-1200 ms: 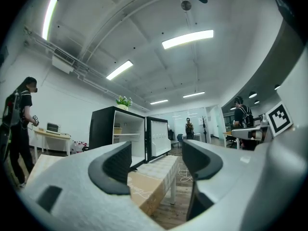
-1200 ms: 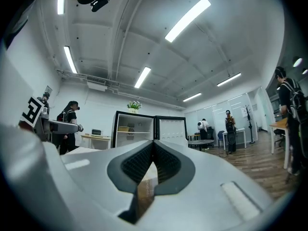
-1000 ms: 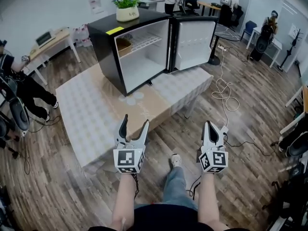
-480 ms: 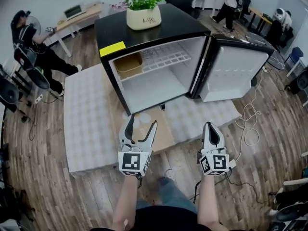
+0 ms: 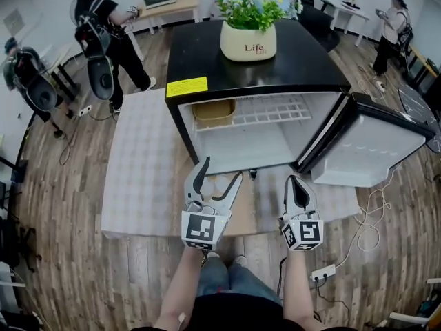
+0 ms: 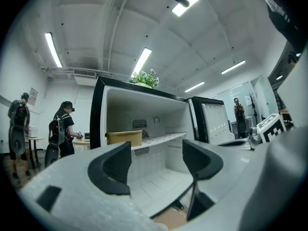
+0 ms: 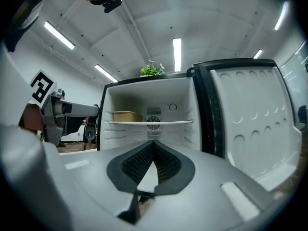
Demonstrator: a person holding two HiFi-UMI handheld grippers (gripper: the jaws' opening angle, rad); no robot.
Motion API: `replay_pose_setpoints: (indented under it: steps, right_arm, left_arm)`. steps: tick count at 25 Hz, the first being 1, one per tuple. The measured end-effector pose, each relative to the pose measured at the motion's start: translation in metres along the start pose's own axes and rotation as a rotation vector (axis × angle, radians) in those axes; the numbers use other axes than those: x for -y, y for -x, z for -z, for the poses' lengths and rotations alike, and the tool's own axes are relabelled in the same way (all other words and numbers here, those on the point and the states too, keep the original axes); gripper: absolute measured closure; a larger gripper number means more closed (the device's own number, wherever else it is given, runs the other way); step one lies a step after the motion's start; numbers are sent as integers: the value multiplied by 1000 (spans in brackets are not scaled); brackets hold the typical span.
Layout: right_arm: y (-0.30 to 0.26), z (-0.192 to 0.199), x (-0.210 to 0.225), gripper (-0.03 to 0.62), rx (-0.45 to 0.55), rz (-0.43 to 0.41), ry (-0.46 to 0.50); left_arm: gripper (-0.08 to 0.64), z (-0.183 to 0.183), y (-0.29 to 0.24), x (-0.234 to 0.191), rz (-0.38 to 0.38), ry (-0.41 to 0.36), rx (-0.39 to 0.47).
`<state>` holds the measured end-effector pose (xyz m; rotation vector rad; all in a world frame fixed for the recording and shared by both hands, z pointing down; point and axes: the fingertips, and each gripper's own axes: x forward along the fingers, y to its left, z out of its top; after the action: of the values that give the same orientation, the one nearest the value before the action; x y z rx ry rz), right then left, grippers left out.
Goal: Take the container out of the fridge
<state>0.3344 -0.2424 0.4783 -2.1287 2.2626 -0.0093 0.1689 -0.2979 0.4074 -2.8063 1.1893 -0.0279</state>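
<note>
A small black fridge (image 5: 256, 66) stands on a low table with its door (image 5: 369, 150) swung open to the right. A tan container (image 5: 213, 112) sits at the left end of the upper wire shelf; it also shows as the tan container (image 6: 124, 137) and the tan container (image 7: 125, 116). My left gripper (image 5: 219, 174) is open and empty, just in front of the fridge's lower opening. My right gripper (image 5: 296, 183) is shut with nothing in it, in front of the fridge's right side. The open left gripper (image 6: 155, 160) and the shut right gripper (image 7: 153, 147) both face the fridge interior.
A potted plant (image 5: 249, 21) stands on the fridge top. The low table (image 5: 141, 165) has a checked cover and a brown board (image 5: 231, 197) in front of the fridge. People stand at the back left (image 5: 103, 26) and back right (image 5: 390, 26). A power strip (image 5: 323, 273) with cable lies on the floor.
The view has closed in on the fridge, which now sits straight ahead. Both grippers have come nearer to its opening, the left still open, the right still shut.
</note>
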Motion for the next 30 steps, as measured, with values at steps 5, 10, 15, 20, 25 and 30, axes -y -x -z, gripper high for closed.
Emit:
replay_pose_setpoints:
  steps: [5, 10, 15, 20, 25, 30]
  right_arm:
    - [-21, -5, -13, 584, -3, -48, 15]
    - [-29, -12, -23, 584, -7, -68, 28]
    - [-30, -15, -29, 584, -10, -90, 39]
    - [-33, -12, -34, 584, -17, -113, 32]
    - [-36, -12, -34, 584, -23, -125, 26]
    - [-37, -9, -31, 584, -28, -128, 17]
  left_arm:
    - [233, -6, -8, -8, 5, -31, -14]
    - [233, -12, -19, -10, 35, -100, -52]
    - [233, -12, -32, -9, 55, -246, -131]
    - [233, -5, -45, -13, 32, -521, -271]
    - [250, -2, -55, -15, -45, -741, -397]
    - [267, 5, -60, -33, -168, -936, -560]
